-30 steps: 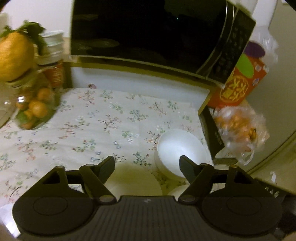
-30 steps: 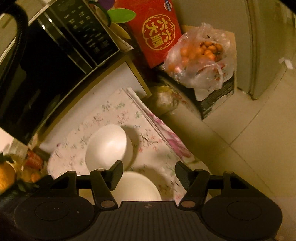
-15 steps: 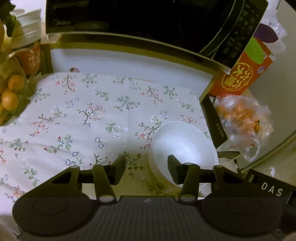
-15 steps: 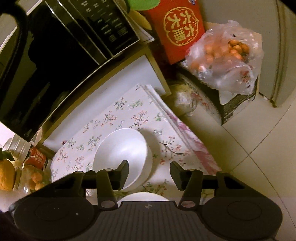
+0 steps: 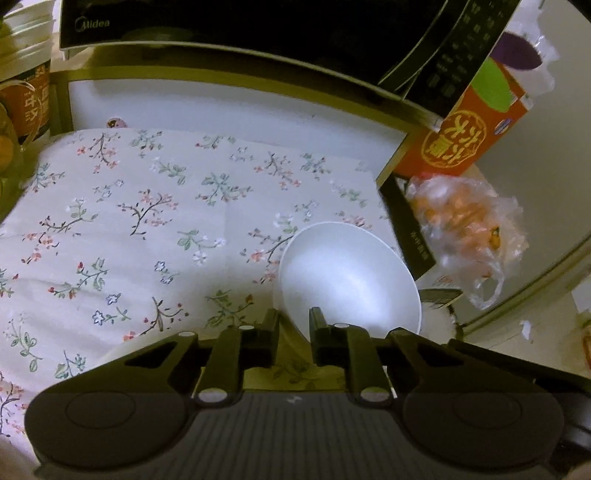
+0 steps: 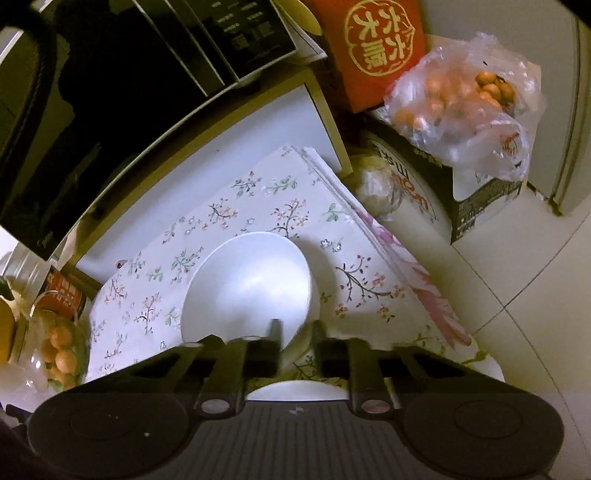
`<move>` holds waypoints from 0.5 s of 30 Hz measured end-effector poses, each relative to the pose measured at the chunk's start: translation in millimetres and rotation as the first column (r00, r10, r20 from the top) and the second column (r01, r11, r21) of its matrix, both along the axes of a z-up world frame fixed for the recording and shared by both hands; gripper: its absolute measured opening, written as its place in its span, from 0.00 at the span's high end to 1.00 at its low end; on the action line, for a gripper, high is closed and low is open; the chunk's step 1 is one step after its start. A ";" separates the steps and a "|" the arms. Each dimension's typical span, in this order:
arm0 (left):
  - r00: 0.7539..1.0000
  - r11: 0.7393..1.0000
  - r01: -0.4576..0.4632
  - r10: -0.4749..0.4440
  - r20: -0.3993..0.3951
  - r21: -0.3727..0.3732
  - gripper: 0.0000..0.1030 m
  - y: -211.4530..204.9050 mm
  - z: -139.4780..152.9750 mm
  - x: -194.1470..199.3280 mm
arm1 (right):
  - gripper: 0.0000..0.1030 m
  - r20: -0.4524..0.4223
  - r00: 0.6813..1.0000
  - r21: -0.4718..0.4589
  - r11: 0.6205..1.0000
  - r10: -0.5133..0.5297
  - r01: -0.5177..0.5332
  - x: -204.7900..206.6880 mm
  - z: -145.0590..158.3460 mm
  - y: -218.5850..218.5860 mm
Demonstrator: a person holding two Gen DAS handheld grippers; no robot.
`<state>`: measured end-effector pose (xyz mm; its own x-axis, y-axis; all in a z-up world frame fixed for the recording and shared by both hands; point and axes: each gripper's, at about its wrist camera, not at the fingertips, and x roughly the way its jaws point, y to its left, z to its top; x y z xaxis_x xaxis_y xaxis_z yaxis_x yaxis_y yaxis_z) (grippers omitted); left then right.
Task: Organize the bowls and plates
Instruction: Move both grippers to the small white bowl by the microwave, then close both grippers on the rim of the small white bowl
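Note:
A white bowl (image 5: 347, 280) stands on the floral tablecloth (image 5: 147, 221), near its right edge. My left gripper (image 5: 294, 321) straddles the bowl's near rim. One finger is inside, the other outside, and the jaws are closing on the wall. In the right wrist view the same bowl (image 6: 247, 284) fills the middle. My right gripper (image 6: 295, 330) is also closing on its near rim, with the wall between the pads. A white plate (image 6: 291, 391) lies just under the right gripper. The left wrist view shows a pale rim (image 5: 110, 354) beside the left finger.
A black microwave (image 5: 258, 26) sits on a shelf above the cloth. A red box (image 5: 465, 140), a black carton and a bag of oranges (image 5: 465, 236) crowd the right side. A glass jar of oranges (image 6: 55, 343) stands at the left. Tiled floor (image 6: 517, 314) lies past the table's edge.
Both grippers have dropped toward the bowl and narrowed from wide open down onto its near rim. The bowl now looks larger and closer in both views.

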<state>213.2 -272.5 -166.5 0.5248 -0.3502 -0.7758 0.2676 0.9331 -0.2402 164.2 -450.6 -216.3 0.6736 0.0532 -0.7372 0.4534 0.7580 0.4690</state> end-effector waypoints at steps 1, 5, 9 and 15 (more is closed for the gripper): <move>1.000 1.000 0.004 -0.004 0.009 -0.002 0.87 -0.3 3.1 -1.3 | 0.89 0.005 1.000 0.002 1.000 -0.005 0.005 -1.3 1.4 -1.0; 0.999 1.000 0.022 -0.022 0.033 0.003 0.89 -2.8 14.3 -7.0 | 0.92 0.024 1.000 -0.005 1.000 -0.004 0.004 -7.2 11.3 -5.6; 0.998 0.999 0.030 -0.031 0.049 0.014 0.89 -6.2 22.1 -14.7 | 0.92 0.041 0.999 -0.031 0.999 0.016 -0.015 -13.3 23.1 -6.1; 0.996 0.998 0.035 -0.038 0.077 0.043 0.89 -7.7 32.3 -27.2 | 0.92 0.052 0.998 -0.049 0.998 0.035 -0.032 -23.4 34.3 -3.4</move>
